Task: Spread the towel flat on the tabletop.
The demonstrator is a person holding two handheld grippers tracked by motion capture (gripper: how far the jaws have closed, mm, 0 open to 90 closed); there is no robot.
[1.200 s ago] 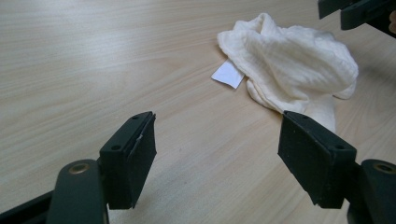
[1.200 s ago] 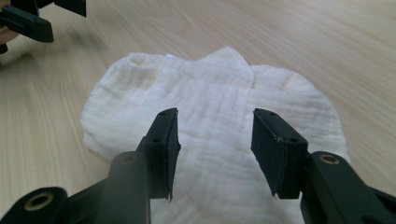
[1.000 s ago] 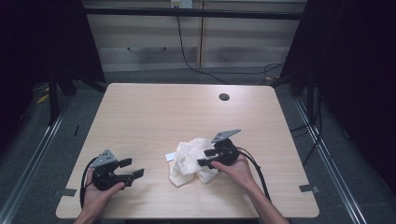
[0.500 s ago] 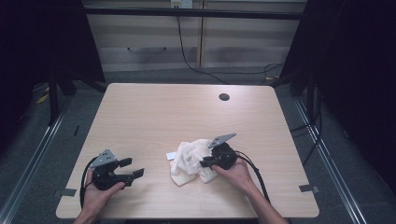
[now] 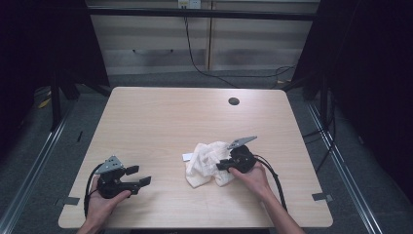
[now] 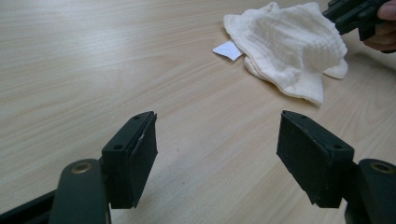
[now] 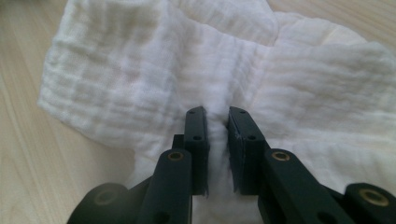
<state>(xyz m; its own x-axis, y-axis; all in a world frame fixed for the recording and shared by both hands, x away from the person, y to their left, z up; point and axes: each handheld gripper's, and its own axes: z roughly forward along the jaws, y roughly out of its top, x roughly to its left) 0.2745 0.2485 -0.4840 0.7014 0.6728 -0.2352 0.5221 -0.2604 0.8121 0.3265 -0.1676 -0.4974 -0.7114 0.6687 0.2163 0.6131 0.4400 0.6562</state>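
A crumpled white cloth (image 5: 205, 163) lies on the wooden table (image 5: 165, 122), right of centre near the front. My right gripper (image 5: 222, 165) reaches into its right side. In the right gripper view the jaws (image 7: 217, 116) have just been closing and now pinch a raised fold of the cloth (image 7: 140, 70). My left gripper (image 5: 138, 175) rests at the front left, open, well apart from the cloth. Its jaws (image 6: 217, 140) stand wide over bare wood, with the cloth (image 6: 289, 51) and the right gripper (image 6: 355, 14) beyond.
A small white tag (image 5: 188, 156) sticks out at the cloth's left edge, also seen as the tag (image 6: 227, 50). A dark round hole (image 5: 234, 101) sits in the table's far right part. Dark floor and metal frame rails surround the table.
The right gripper has come down onto the cloth and shut its jaws on a fold. The left hand and gripper have stayed put.
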